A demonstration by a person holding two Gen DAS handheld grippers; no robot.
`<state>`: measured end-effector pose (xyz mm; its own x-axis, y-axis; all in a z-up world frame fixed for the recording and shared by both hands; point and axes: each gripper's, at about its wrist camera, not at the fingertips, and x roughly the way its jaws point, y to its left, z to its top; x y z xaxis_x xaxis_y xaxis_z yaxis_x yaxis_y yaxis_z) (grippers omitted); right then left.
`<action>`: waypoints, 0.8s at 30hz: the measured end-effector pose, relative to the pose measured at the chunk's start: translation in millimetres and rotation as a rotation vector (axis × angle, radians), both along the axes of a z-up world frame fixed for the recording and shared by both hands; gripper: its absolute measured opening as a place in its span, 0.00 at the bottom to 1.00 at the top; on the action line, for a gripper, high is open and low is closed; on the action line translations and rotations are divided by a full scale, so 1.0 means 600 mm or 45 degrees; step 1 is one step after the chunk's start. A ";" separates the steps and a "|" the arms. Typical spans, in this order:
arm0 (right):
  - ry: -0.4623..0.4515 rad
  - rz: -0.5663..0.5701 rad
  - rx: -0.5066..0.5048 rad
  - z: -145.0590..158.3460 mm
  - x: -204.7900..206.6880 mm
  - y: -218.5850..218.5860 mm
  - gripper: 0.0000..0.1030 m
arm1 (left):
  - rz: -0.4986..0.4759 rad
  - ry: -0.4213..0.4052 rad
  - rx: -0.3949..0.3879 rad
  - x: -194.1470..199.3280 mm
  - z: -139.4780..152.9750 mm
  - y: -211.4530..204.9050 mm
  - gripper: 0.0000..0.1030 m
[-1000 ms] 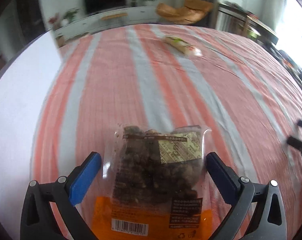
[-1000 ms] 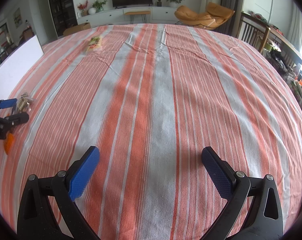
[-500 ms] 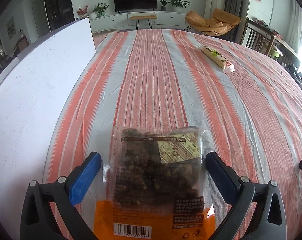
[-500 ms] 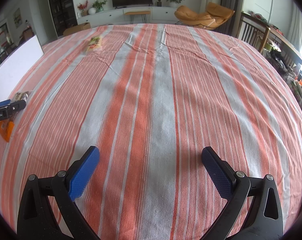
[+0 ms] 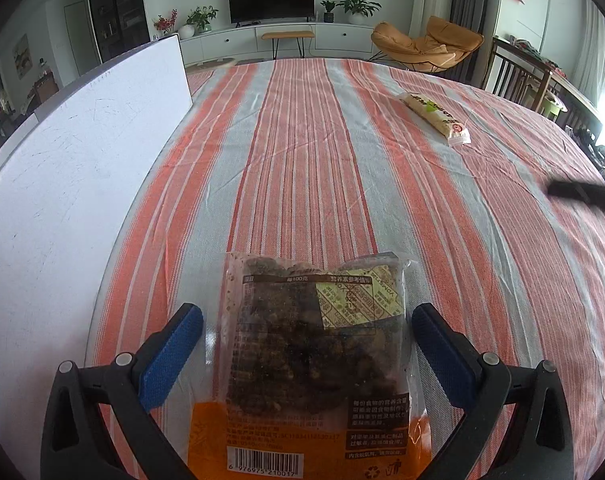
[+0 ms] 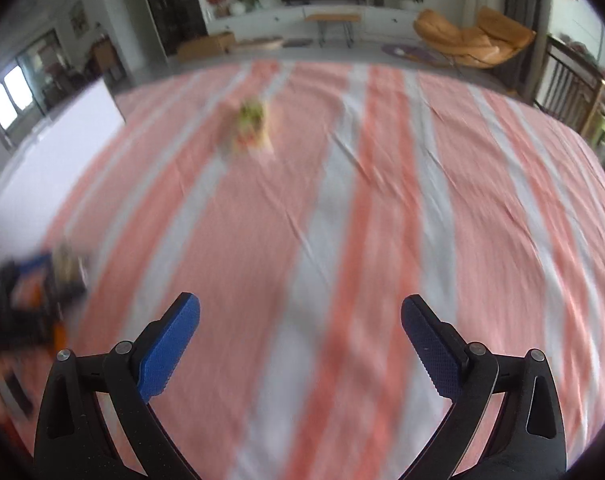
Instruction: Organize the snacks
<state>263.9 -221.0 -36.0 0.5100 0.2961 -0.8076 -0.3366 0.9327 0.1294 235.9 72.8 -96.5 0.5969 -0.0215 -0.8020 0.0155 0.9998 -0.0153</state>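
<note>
My left gripper [image 5: 307, 334] is gaping around the dark snack bag [image 5: 314, 364], barcode perhaps reading 6976975210017; my right gripper [image 6: 300, 322] is spreading empty.

A snack bag [image 5: 314, 364] is set on the tablecloth [image 5: 302, 168] between the left gripper [image 5: 308, 344] fingers. A board [image 5: 70, 184] lies left; a wrapped bar [image 5: 436, 118] is found far ahead, rightward.

bag [image 5: 314, 360]: clear pouch of dark brown pieces, orange base with barcode, yellow-green sachet inside; lies flat, lower centre of left view, barcode end nearest | bar [image 5: 436, 118]: long pale wrapper, green and red print; flat, diagonal, upper right; well apart from bag
</note>
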 end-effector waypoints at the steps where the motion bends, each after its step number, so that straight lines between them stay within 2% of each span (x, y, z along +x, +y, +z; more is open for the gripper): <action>1: 0.002 0.004 0.009 0.004 0.037 0.025 0.98 | 0.000 0.000 0.000 0.000 0.000 0.000 1.00; 3: -0.011 -0.016 -0.014 0.004 0.098 0.069 0.98 | 0.002 0.000 0.000 -0.002 0.003 -0.002 1.00; 7: -0.063 -0.022 -0.078 -0.010 0.173 0.133 0.98 | 0.002 0.000 0.000 -0.002 0.003 -0.003 1.00; 11: -0.024 -0.066 -0.155 -0.044 0.223 0.162 0.98 | 0.003 0.000 0.001 -0.001 0.003 -0.003 1.00; 12: -0.054 -0.082 -0.125 -0.042 0.226 0.163 0.95 | 0.003 0.000 0.001 -0.002 0.003 -0.002 1.00; 13: -0.072 -0.089 -0.122 -0.038 0.224 0.162 0.79 | 0.004 0.000 0.001 -0.002 0.003 -0.002 1.00; 14: -0.103 -0.089 -0.126 -0.033 0.220 0.161 0.50 | 0.004 0.000 0.002 -0.002 0.003 -0.002 1.00; 15: -0.116 -0.069 -0.112 -0.026 0.213 0.163 0.35 | 0.004 0.000 0.002 -0.001 0.004 -0.002 1.00; 16: -0.116 -0.059 -0.131 -0.023 0.211 0.161 0.30 | 0.003 0.000 0.002 -0.001 0.003 -0.002 1.00; 20: -0.094 0.004 -0.138 -0.017 0.171 0.150 0.30 | 0.004 0.000 0.002 -0.001 0.004 -0.002 1.00; 24: -0.079 0.025 -0.109 -0.018 0.070 0.100 0.31 | 0.004 0.000 0.002 -0.001 0.004 -0.002 1.00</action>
<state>306.1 -160.8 -46.9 0.5546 0.2378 -0.7974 -0.3595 0.9327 0.0281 235.1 71.5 -94.2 0.5968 -0.0182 -0.8022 0.0125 0.9998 -0.0134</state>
